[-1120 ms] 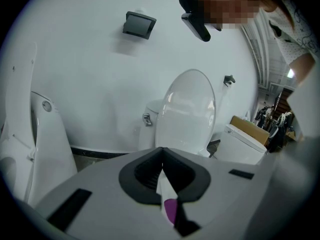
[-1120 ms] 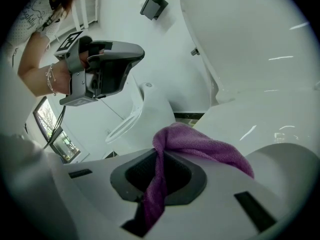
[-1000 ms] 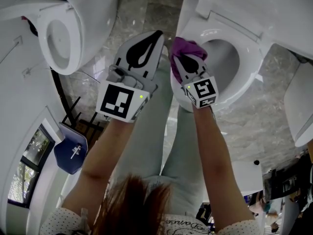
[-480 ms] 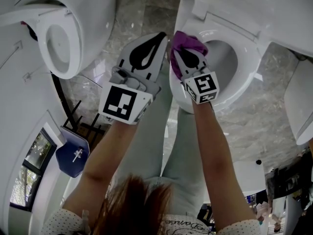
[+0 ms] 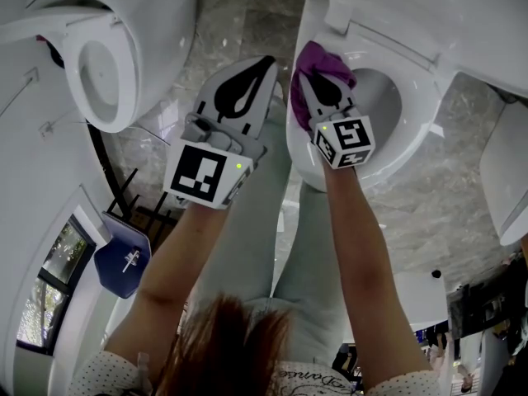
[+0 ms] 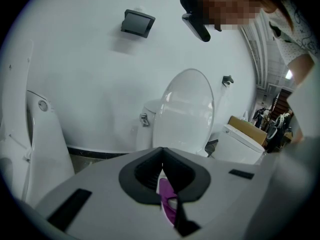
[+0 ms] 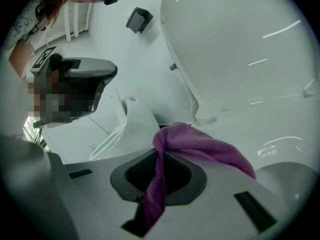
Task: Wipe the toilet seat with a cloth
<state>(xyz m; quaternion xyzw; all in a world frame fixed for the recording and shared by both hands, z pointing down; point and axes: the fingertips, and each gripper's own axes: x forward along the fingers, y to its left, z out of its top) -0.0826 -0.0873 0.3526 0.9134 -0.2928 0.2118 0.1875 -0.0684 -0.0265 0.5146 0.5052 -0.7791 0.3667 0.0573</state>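
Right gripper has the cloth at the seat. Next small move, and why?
Probably drag the right gripper forward along the toilet seat: its jaws are shut on the purple cloth, which sits at the seat's left side; the rest of the ring lies uncovered.

I see the purple cloth bunched up and pinched in my right gripper. Its loose end drapes over the left edge of the white toilet seat, toward the hinge end. The seat ring lies down on the bowl.
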